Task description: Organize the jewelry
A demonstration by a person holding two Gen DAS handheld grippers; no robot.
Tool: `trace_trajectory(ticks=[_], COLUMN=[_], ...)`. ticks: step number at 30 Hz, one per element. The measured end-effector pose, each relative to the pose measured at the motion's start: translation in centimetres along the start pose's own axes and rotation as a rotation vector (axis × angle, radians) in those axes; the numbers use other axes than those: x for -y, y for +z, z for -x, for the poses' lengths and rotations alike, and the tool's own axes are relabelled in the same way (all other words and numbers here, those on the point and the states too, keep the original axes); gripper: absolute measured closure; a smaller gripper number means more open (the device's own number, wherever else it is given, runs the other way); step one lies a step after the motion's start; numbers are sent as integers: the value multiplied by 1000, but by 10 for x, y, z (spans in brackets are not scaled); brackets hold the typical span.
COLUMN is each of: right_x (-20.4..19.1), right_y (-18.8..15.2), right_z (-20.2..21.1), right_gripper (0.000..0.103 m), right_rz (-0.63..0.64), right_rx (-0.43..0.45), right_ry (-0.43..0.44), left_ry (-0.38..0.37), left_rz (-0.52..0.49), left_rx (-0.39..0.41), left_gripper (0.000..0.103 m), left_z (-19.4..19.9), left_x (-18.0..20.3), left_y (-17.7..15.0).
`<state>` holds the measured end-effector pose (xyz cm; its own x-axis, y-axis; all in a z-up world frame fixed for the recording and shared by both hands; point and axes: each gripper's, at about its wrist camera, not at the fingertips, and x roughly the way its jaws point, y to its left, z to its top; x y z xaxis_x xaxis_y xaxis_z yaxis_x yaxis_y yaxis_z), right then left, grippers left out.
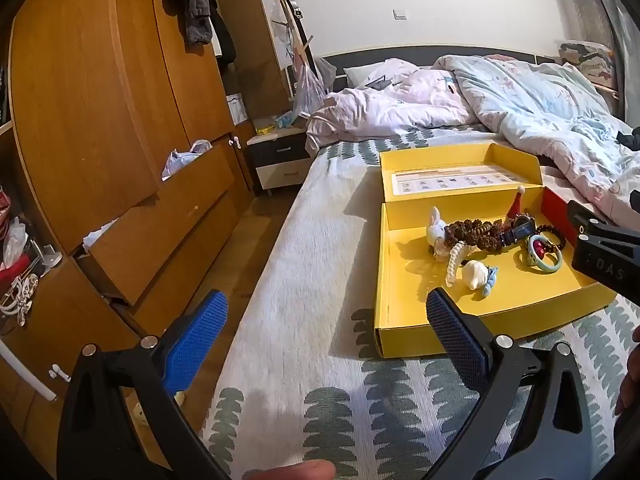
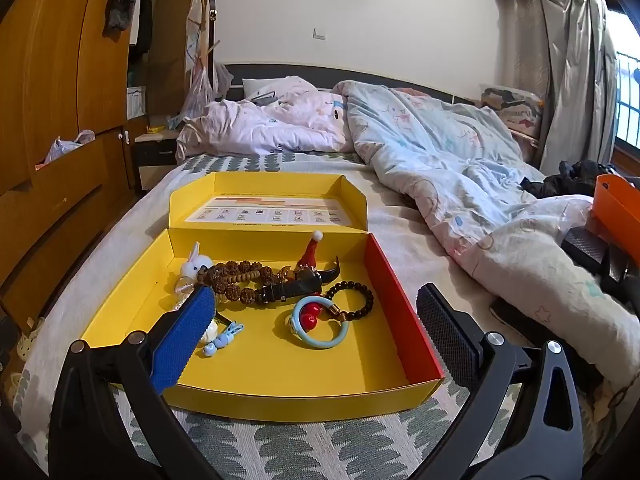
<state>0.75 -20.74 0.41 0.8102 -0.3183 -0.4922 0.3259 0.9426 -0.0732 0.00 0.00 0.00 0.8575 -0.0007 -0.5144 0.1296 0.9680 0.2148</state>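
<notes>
Jewelry is lying heaped in a yellow box, which is sitting lid-open on the bed. Both grippers are hovering spread and holding nothing: right gripper over the box, left gripper beside its near-left corner.

The yellow box lay open on the bed, nothing above it. Its near half was bare floor. Its far half was crowded: a brown bead strand, a black watch, a dark bead bracelet and a blue ring lay touching or just beside one another. The raised lid blocked the far side, and the red wall the right. A rumpled duvet closed in the right; bare sheet ran along the left, by the wardrobe.
</notes>
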Motion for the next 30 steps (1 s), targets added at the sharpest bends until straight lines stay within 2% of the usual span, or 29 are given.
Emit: trace_trajectory(ticks=[12, 18, 25, 30], right_x=[6, 14, 19, 16], right_y=[-2, -1, -13, -19], right_z=[-5, 5, 14, 27], right_gripper=[3, 3, 3, 3], right_rz=[-14, -46, -68, -56], right_rx=[-26, -51, -103, -106], right_ry=[13, 13, 6, 4], left_ry=[0, -47, -71, -78], left_rz=[1, 12, 25, 34], left_rx=[1, -57, -80, -98], left_gripper=[4, 4, 4, 4], left_z=[-5, -11, -8, -8], left_x=[6, 10, 8, 5], left_y=[0, 0, -6, -6])
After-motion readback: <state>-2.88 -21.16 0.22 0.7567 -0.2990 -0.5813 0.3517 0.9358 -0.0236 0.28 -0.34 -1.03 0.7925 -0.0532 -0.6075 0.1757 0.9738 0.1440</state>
